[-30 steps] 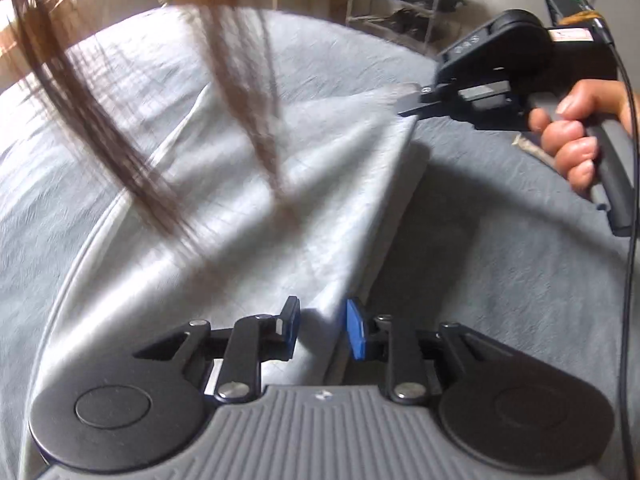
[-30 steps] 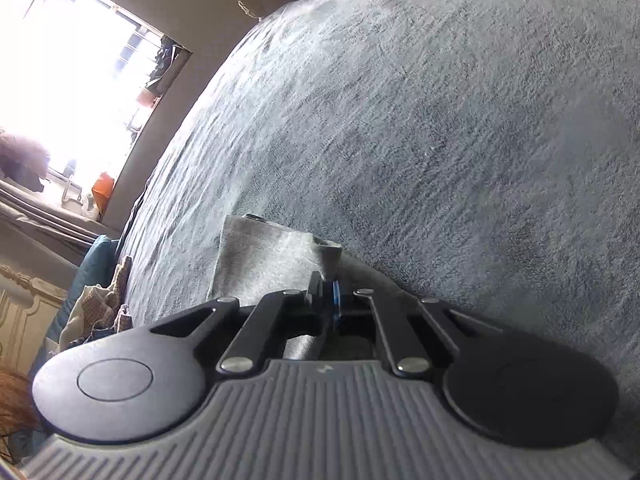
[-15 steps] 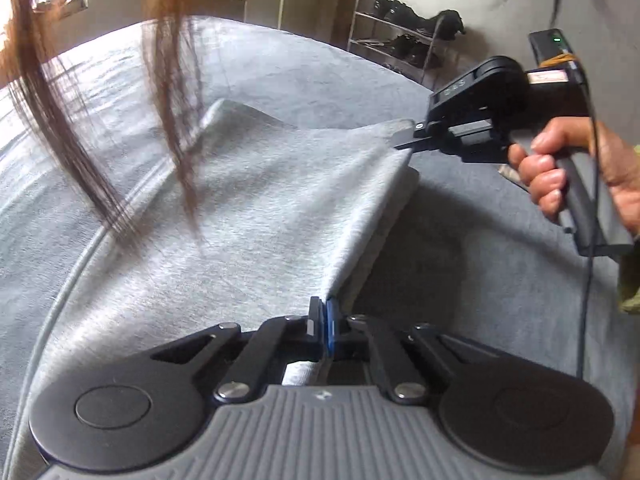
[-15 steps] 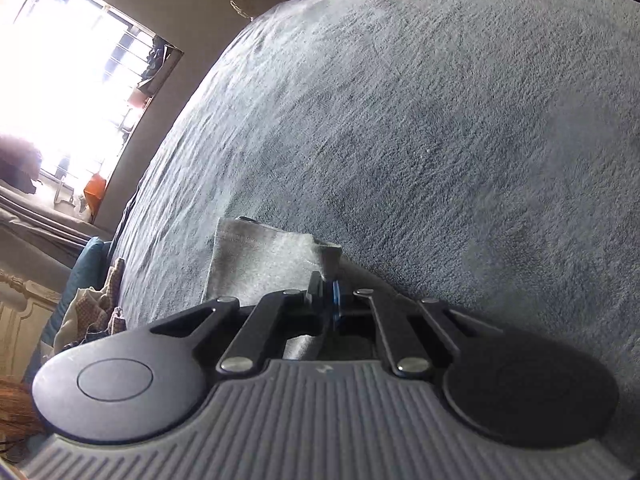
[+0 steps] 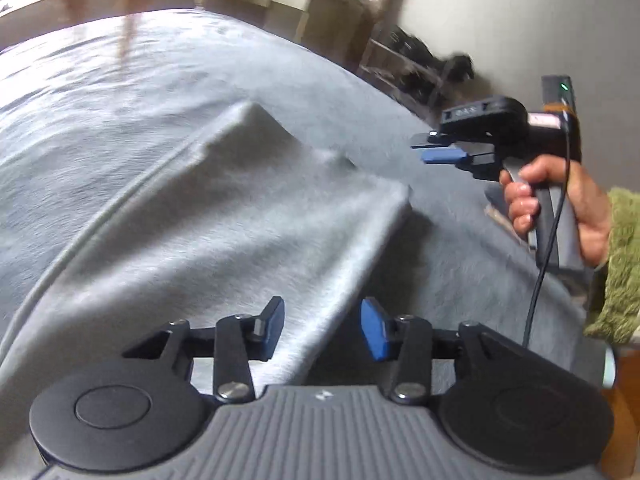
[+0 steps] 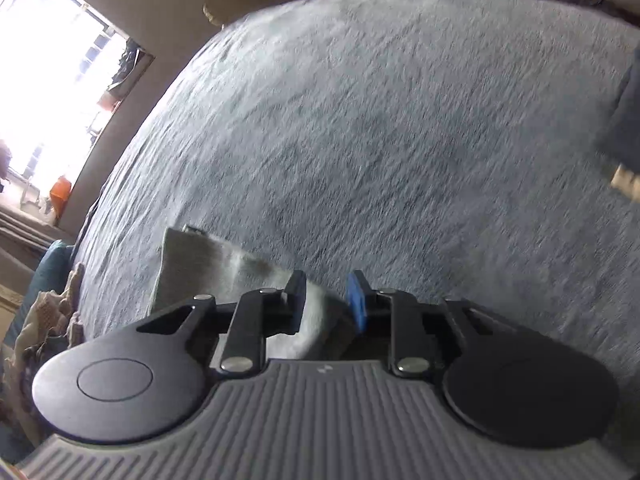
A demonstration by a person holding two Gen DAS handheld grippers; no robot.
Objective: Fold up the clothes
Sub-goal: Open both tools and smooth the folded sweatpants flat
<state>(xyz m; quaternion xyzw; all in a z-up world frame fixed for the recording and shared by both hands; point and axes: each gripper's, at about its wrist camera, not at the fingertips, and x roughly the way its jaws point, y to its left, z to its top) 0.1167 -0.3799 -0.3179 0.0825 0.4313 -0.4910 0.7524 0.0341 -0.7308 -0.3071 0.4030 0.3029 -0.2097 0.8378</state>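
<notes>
1. Grey garment (image 5: 224,216): lies folded on the bed, its doubled edge running from between the fingers of the left gripper up to a free corner near the tips of the right gripper. In the right wrist view the same garment (image 6: 192,264) shows as a pale fold just beyond the left finger.
2. Left gripper (image 5: 323,330): jaws opening, blue pads well apart; the folded edge of the garment passes beneath the gap, and neither pad presses on it.
3. Right gripper (image 5: 434,150): seen side-on in the left wrist view, jaws opening with a narrow gap; its tips stand clear of the garment's corner, with nothing held. In its own view the right gripper (image 6: 326,300) shows the garment's corner below the gap, untouched by the pads.
4. Right hand (image 5: 560,208): wrapped around the gripper's handle, with a green fleece sleeve (image 5: 622,264) at the wrist and a black cable (image 5: 546,256) hanging down.
5. Bed cover (image 6: 400,140): grey-blue, textured, beneath the garment.
6. Window (image 6: 52,92): bright, at the left of the right wrist view.
</notes>
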